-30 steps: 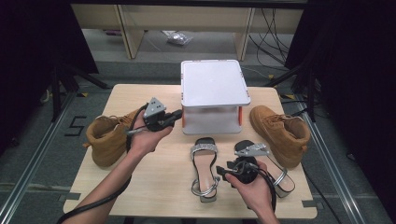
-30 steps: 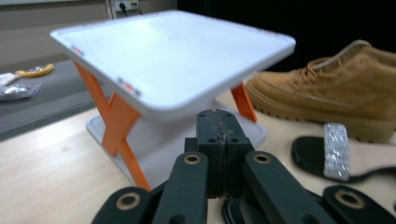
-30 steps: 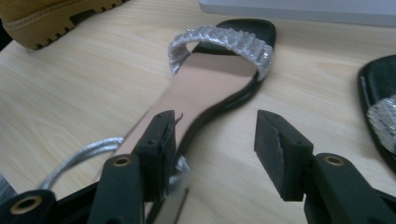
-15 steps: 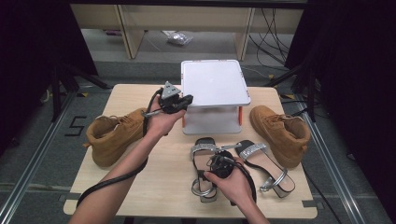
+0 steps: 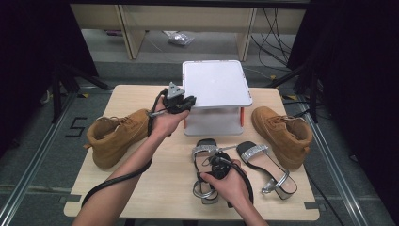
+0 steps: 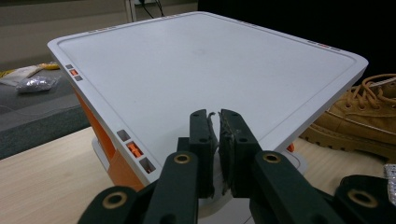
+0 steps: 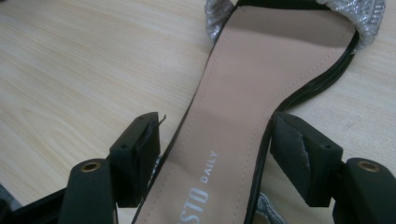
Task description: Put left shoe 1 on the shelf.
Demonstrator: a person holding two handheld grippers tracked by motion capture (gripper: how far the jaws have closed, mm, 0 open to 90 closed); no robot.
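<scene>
A pair of black sandals with silver straps lies on the wooden table (image 5: 141, 188). My right gripper (image 5: 217, 165) is low over the left sandal (image 5: 203, 157). Its jaws (image 7: 215, 135) have just been opening and stand wide on either side of the tan insole (image 7: 243, 93), with its pads clear of the edges. The other sandal (image 5: 266, 162) lies just to the right. My left gripper (image 5: 186, 101) is held at the left edge of the white stand (image 5: 216, 84). Its jaws (image 6: 215, 121) have just been opening to a narrow gap with nothing between them, above the stand's top (image 6: 210, 60).
One tan boot (image 5: 115, 134) lies on its side at the table's left. The other (image 5: 284, 129) stands at the right, also seen as a boot (image 6: 369, 112) beyond the stand. The stand has orange legs. Cables trail from both grippers across the table.
My left hand has moved from beside the left boot up and right to the stand's edge. My right hand has shifted left from the right sandal to over the left sandal.
</scene>
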